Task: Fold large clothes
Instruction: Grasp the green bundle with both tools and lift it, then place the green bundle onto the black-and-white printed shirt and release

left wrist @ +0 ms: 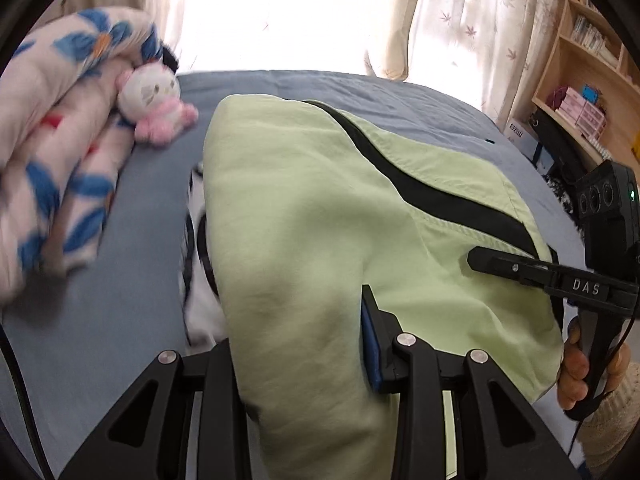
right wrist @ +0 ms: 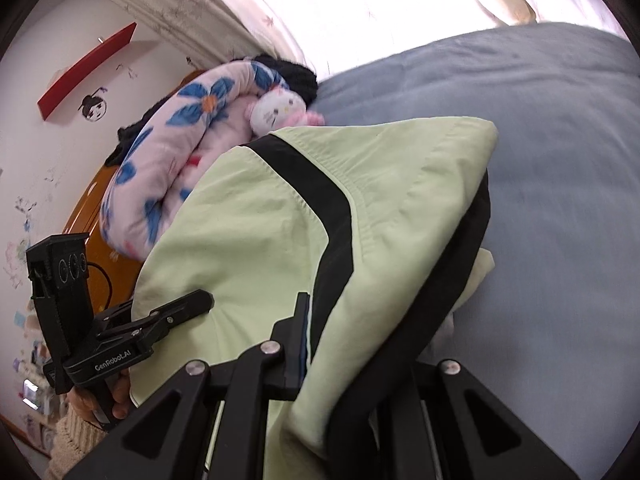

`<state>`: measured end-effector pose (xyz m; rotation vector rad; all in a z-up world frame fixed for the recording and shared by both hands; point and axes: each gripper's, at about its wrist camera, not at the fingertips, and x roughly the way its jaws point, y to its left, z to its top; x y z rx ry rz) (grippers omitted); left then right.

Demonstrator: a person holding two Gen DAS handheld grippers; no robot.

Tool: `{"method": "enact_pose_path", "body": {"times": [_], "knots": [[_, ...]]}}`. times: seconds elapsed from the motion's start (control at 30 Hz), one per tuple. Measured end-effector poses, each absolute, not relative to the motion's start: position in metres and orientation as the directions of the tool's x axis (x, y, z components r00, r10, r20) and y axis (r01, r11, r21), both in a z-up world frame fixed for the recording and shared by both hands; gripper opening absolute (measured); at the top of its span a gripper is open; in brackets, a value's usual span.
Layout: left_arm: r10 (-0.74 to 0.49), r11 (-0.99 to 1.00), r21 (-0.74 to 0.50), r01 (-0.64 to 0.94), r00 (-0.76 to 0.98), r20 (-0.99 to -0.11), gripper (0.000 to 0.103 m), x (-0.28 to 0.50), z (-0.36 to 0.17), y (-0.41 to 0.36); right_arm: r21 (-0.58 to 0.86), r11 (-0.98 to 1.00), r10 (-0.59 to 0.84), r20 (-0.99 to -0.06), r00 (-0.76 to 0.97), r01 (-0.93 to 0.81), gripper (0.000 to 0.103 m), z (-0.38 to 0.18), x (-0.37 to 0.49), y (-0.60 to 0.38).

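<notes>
A pale green cotton garment with a curved black stripe (left wrist: pixel 320 208) is held up over the bed covered in a grey-blue sheet (left wrist: pixel 120 280), gripped at two places. In the left wrist view the left gripper (left wrist: pixel 304 344) is seen pinched on a thick fold of the green cloth: the blue-padded right finger (left wrist: pixel 370 344) is pressed against the fabric, while the other finger is hidden behind the bulging cloth, so the jaws are kept partly apart by the bundle. At the right edge of that view the right gripper (left wrist: pixel 500 262) is shown nearly closed on the garment's edge, its handle wrapped by a hand (left wrist: pixel 580 364) in a cream knitted sleeve. From the right wrist view the same grip is confirmed, the right gripper (right wrist: pixel 340 344) being clamped narrowly on a thin layer of green and black cloth, and the left gripper (right wrist: pixel 188 306) is seen biting the far edge of the garment (right wrist: pixel 256 232). The lower part of the garment is draped down onto the sheet (right wrist: pixel 560 200). Beside it, toward the headboard, a rolled white quilt printed with blue flowers (left wrist: pixel 60 152) is lying, with a small white and pink plush toy (left wrist: pixel 154 102) resting against it. Pale patterned curtains (left wrist: pixel 460 12) are lit brightly behind the bed.
</notes>
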<state>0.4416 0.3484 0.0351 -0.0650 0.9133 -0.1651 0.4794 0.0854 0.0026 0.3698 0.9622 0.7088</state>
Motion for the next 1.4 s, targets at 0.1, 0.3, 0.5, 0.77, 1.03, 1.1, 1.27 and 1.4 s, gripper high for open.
{"method": "enact_pose_path", "body": {"times": [0.1, 0.3, 0.5, 0.77, 1.03, 1.1, 1.27, 1.4], "knots": [[-0.165, 0.986, -0.110, 0.128, 0.595, -0.787, 0.032, 0.494, 0.031, 0.371, 0.595, 0.712, 0.702, -0.597, 0.388, -0.371, 0.011, -0.009, 0.522, 0.101], [-0.075, 0.997, -0.055, 0.051, 0.576, -0.814, 0.051, 0.579, -0.043, 0.405, 0.585, 0.748, 0.662, -0.625, 0.414, -0.313, 0.014, -0.076, 0.589, 0.125], [-0.039, 0.990, -0.116, -0.076, 0.649, -0.760, 0.096, 0.582, -0.108, 0.422, 0.569, 0.773, 0.632, -0.656, 0.413, -0.281, 0.024, -0.130, 0.604, 0.118], [0.006, 0.986, -0.100, -0.131, 0.636, -0.772, 0.096, 0.555, -0.089, 0.427, 0.398, 0.861, 0.505, -0.746, 0.435, -0.317, 0.037, -0.096, 0.577, 0.125], [0.106, 0.986, -0.007, -0.167, 0.655, -0.748, 0.022, 0.493, -0.054, 0.390, 0.274, 0.913, 0.402, -0.719, 0.567, -0.301, 0.038, -0.050, 0.523, 0.115], [0.088, 0.986, -0.029, -0.164, 0.658, -0.748, 0.022, 0.483, -0.058, 0.378, 0.227, 0.925, 0.374, -0.677, 0.633, -0.304, 0.038, -0.038, 0.508, 0.121], [0.153, 0.983, 0.049, -0.175, 0.649, -0.746, 0.022, 0.481, -0.078, 0.355, 0.202, 0.912, 0.398, -0.636, 0.661, -0.356, 0.038, -0.033, 0.496, 0.141], [0.174, 0.980, 0.069, -0.185, 0.644, -0.745, 0.022, 0.480, -0.085, 0.352, 0.174, 0.929, 0.342, -0.742, 0.577, -0.326, 0.038, -0.075, 0.511, 0.144]]}}
